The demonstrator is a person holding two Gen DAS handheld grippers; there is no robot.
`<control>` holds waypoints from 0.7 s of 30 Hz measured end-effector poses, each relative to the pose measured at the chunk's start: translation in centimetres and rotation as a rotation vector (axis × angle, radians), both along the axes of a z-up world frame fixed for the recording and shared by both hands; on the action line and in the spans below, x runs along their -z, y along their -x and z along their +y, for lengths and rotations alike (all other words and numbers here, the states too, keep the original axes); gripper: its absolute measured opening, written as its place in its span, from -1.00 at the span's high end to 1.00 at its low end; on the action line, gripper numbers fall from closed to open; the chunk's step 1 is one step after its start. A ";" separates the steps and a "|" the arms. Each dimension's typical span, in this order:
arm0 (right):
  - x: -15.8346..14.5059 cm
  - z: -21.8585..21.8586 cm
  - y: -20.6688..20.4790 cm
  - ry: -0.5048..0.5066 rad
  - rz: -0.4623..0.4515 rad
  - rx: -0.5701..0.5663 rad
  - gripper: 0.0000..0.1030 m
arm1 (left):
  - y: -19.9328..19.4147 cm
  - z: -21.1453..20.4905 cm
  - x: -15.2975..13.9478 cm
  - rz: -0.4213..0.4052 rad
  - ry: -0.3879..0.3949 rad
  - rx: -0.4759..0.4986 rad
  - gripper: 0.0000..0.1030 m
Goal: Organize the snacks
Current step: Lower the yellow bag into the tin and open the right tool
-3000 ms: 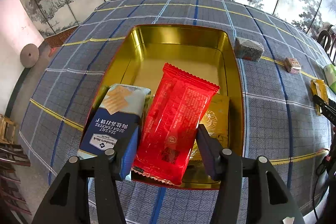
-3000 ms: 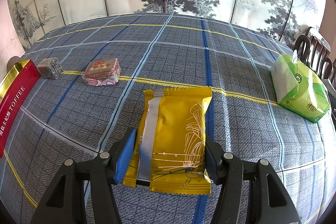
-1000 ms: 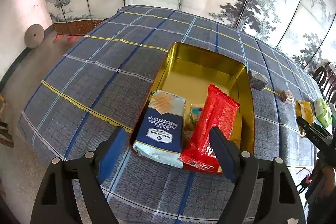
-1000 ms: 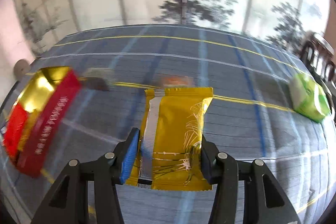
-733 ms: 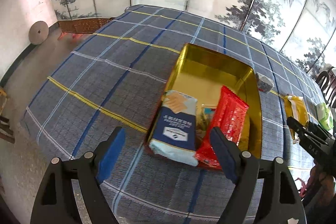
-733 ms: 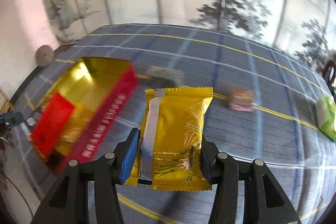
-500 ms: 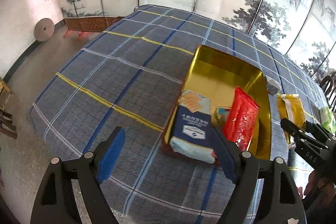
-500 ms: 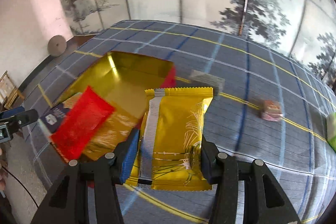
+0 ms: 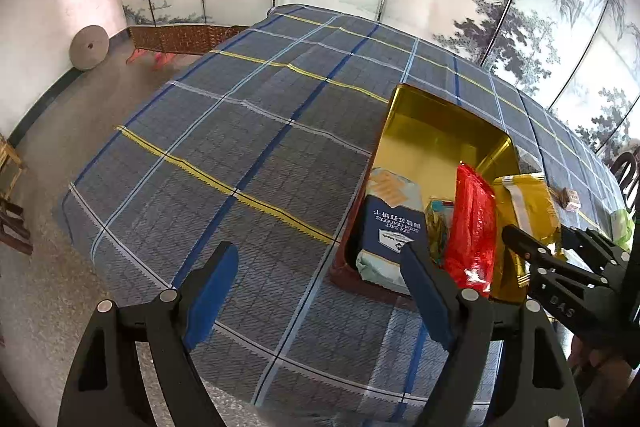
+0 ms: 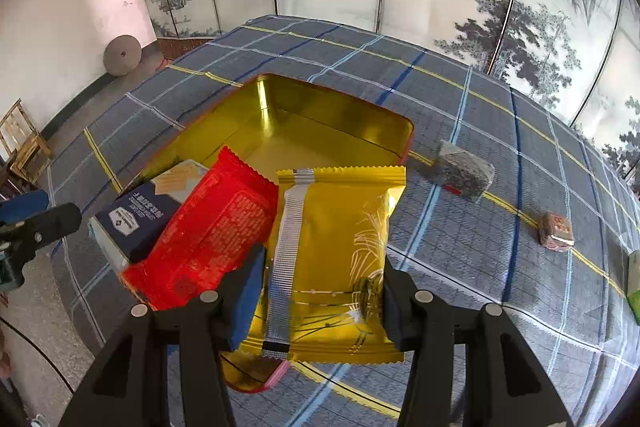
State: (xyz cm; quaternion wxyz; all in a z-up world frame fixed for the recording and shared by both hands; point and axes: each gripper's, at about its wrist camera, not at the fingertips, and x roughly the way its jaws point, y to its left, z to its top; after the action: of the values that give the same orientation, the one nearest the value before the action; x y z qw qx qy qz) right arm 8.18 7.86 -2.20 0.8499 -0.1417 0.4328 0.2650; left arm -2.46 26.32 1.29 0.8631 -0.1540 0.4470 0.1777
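Note:
My right gripper (image 10: 320,287) is shut on a yellow snack packet (image 10: 340,251) and holds it above the near right corner of the open gold tin (image 10: 320,107). The tin holds a red packet (image 10: 216,223), a navy cracker pack (image 10: 136,215) and a yellow packet under them. In the left wrist view the tin (image 9: 436,131) is at the right, with the red packet (image 9: 472,223), the cracker pack (image 9: 392,227) and the held yellow packet (image 9: 528,207). My left gripper (image 9: 316,287) is open and empty, left of the tin over the tablecloth.
A grey wrapped block (image 10: 464,171) and a small red-brown wrapped sweet (image 10: 556,231) lie on the plaid tablecloth right of the tin. A green pack (image 10: 634,279) sits at the far right edge. Painted folding screens stand behind the table. The table's left edge drops to the floor.
My right gripper has carried the yellow packet left from the open cloth to above the tin. My left gripper has let go of the red packet, drawn back and swung left.

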 end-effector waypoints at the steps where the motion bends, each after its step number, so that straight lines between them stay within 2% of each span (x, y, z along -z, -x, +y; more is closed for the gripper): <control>1: 0.1 0.2 -0.1 -0.004 0.010 0.000 -0.01 | 0.1 0.0 0.0 0.000 0.001 -0.001 -0.56; 6: 0.1 1.0 0.1 0.002 -0.013 0.004 -0.01 | 0.2 0.1 0.1 0.002 0.004 0.002 -0.56; 21: 1.1 1.6 0.4 -0.043 0.024 -0.010 -0.05 | -0.5 -0.9 0.3 0.011 0.000 0.019 -0.56</control>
State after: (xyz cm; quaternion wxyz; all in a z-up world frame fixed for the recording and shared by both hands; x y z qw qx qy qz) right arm 7.77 9.48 -3.27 0.8461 -0.1224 0.4366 0.2803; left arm -2.00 25.43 1.01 0.8623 -0.1486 0.4532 0.1703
